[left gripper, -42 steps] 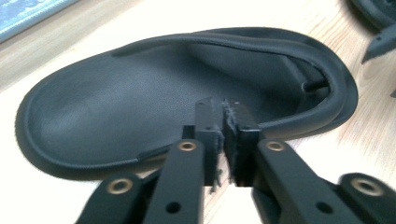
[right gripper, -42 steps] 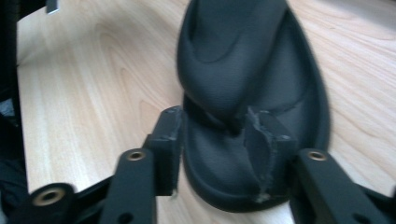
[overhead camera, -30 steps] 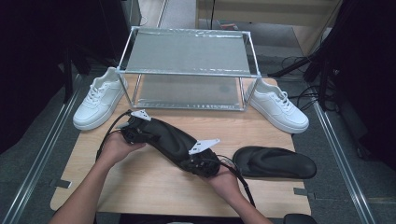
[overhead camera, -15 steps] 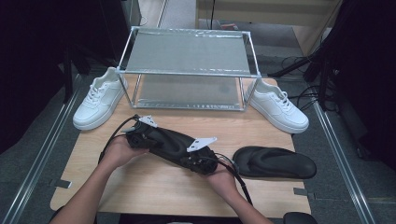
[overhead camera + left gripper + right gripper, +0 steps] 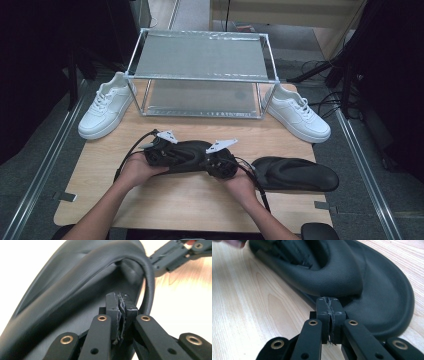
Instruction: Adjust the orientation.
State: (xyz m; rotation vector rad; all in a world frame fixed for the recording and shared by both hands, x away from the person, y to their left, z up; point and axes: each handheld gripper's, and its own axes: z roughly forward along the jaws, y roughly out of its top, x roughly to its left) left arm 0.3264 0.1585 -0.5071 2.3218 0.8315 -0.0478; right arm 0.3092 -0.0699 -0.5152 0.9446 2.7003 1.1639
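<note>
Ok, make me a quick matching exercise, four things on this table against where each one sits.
Things:
1. held black slipper
2. other black slipper
3. wire rack
4. white sneakers

Places:
A. one at each end of the rack
B. lying by the table's right edge
C. at the table's back, in the middle
D. between both grippers, near the front

Pairs: 1-D, 2-B, 3-C, 4-A

We find no text, label, brand, number or sign that can be read anywhere in these pictures.
</note>
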